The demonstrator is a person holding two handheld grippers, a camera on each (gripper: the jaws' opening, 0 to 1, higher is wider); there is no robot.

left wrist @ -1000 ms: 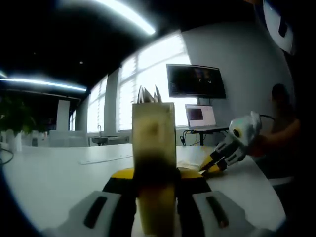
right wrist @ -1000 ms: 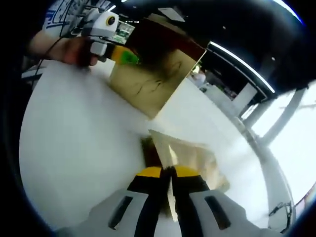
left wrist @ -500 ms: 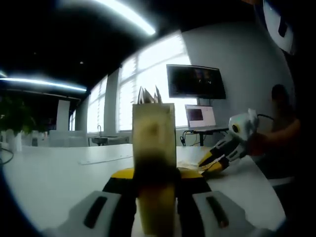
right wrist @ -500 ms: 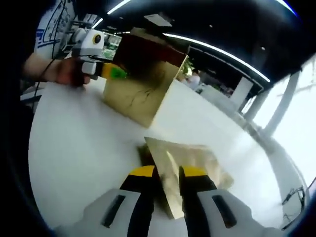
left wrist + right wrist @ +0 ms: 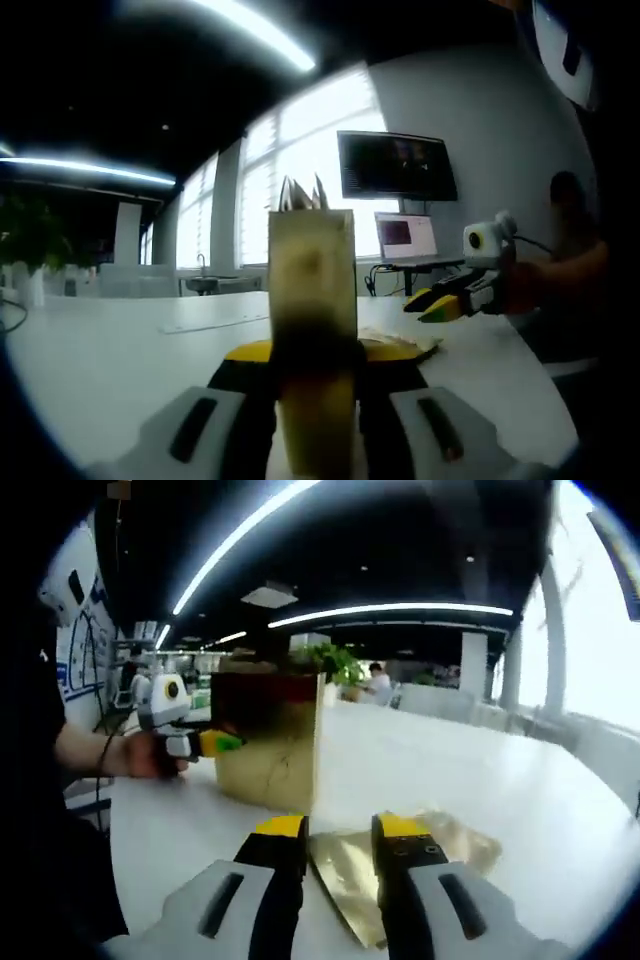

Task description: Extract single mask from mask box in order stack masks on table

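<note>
My left gripper (image 5: 315,375) is clamped on the box (image 5: 311,300), which stands upright on the table (image 5: 110,350) and rises straight up between my jaws; from the right gripper view I see the same box (image 5: 268,742) as a gold-sided carton with a dark top, and my left gripper (image 5: 200,743) pinching its near end. White mask edges poke out of its top opening (image 5: 300,192). My right gripper (image 5: 340,852) hangs with its jaws apart and nothing between them, just above the stack (image 5: 405,865), a flat, glossy golden packet or two lying on the white table (image 5: 560,800) just beside the box; in the left gripper view the right gripper (image 5: 445,300) hovers over the same low pile (image 5: 395,347). I judge these masks very light and limp, with a slick wrapper that will slide on the smooth tabletop and buckle if I squeeze hard, so a gentle pinch should do. For the next one I would go to the white edges standing proud at the top of the box and take a single edge near its middle, pulling straight up along the box so the neighbours do not follow. The box itself looks like thin card, light enough to tip or lift with the pull, which is why the left grip low on it matters. Whether the stack is one packet or several I cannot tell.
</note>
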